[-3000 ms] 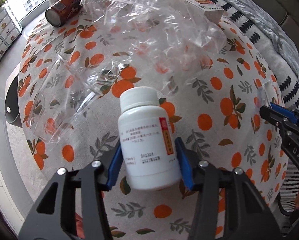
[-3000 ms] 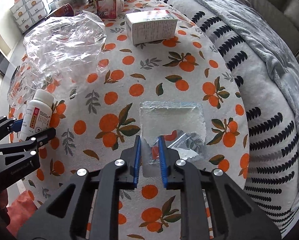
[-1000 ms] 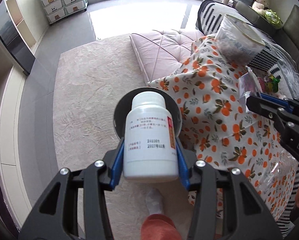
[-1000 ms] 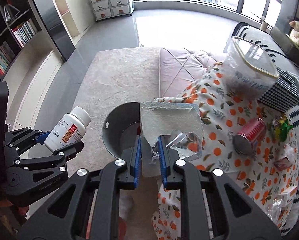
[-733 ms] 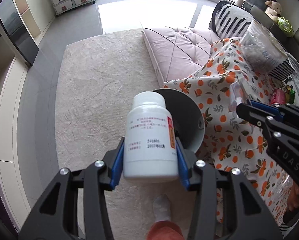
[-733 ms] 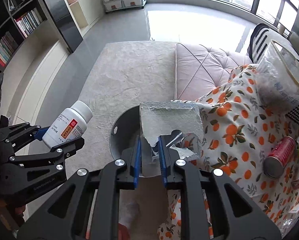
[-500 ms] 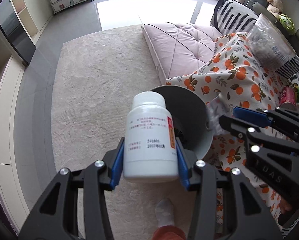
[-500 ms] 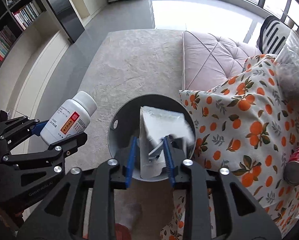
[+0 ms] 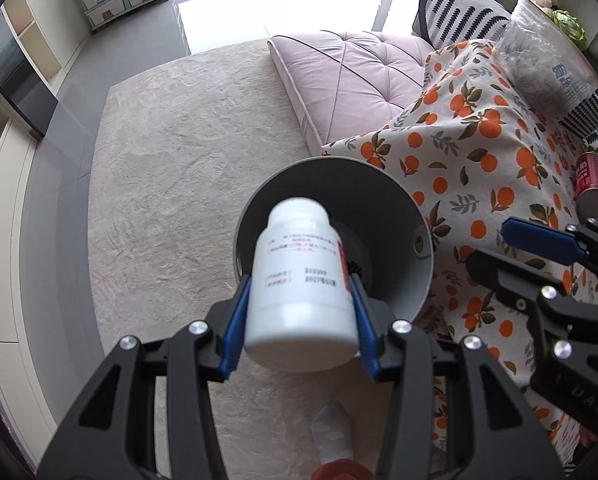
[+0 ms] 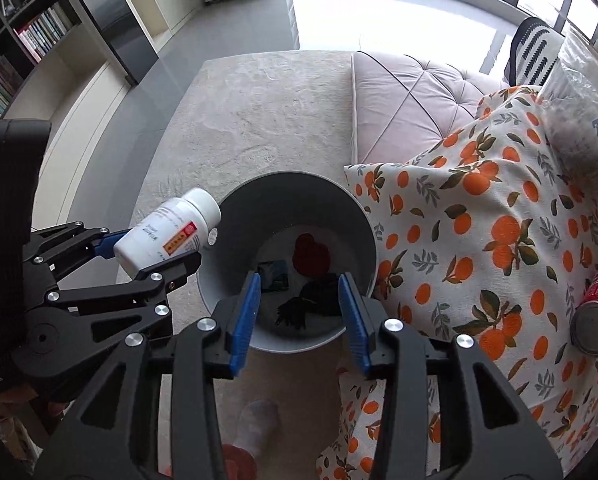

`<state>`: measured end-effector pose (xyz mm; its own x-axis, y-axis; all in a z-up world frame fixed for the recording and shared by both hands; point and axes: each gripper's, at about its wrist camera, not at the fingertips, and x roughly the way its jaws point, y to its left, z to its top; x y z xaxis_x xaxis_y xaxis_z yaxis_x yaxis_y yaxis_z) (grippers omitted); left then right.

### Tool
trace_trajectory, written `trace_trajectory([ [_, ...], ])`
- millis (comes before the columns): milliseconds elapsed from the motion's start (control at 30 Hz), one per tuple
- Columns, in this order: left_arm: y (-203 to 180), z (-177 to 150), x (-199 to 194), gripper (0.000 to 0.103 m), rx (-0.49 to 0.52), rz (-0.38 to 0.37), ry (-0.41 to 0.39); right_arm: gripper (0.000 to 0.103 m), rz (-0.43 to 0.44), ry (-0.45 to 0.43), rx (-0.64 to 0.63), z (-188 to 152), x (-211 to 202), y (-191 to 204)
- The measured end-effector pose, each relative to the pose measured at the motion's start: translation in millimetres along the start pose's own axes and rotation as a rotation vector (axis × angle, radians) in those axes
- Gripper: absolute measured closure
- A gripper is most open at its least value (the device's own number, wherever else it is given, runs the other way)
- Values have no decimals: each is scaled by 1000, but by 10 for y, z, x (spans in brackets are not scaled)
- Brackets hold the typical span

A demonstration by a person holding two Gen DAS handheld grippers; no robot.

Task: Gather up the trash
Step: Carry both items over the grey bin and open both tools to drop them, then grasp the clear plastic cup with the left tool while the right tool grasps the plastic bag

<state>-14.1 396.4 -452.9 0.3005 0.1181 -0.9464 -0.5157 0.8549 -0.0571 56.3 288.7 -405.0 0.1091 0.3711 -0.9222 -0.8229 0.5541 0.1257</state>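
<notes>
My left gripper [image 9: 299,320] is shut on a white pill bottle [image 9: 301,284] and holds it over the near rim of a grey round bin [image 9: 383,208] on the carpet. In the right wrist view the bottle [image 10: 167,230] pokes over the bin's left rim [image 10: 227,208]. My right gripper [image 10: 301,320] is open and empty above the bin; it also shows in the left wrist view [image 9: 539,252]. Red and dark trash [image 10: 311,256] lies on the bin's bottom. The torn wrapper is not seen.
A table with an orange-print cloth [image 10: 499,240] stands right of the bin, with a red can [image 10: 597,304] and a clear bag [image 9: 547,56] on it. A pink cushion [image 9: 355,80] lies behind the bin. My socked foot [image 10: 255,420] stands on the beige carpet [image 9: 171,160].
My right gripper has opened and the torn wrapper has left it. My left gripper has carried the pill bottle from beside the bin to over its rim.
</notes>
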Motion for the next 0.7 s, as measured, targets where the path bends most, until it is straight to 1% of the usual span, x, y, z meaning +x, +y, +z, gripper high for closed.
trace_trajectory([
  [67, -40, 30, 51, 53, 22, -4, 4, 64, -7, -3, 13, -18, -27, -48],
  [133, -75, 55, 108, 41, 34, 12, 9, 64, -13, -5, 28, -37, -47, -100],
  [200, -114, 87, 137, 38, 47, 16, 11, 64, -18, -9, 46, -62, -74, -155],
  [333, -222, 130, 70, 34, 69, 18, 5, 64, -24, -13, 77, -135, -136, -239],
  [467, -385, 120, -82, 32, 96, 6, 5, 64, -30, -21, 108, -228, -240, -336],
  [700, -866, -18, -436, 32, 177, -33, 11, 64, -61, -55, 173, -449, -674, -626],
])
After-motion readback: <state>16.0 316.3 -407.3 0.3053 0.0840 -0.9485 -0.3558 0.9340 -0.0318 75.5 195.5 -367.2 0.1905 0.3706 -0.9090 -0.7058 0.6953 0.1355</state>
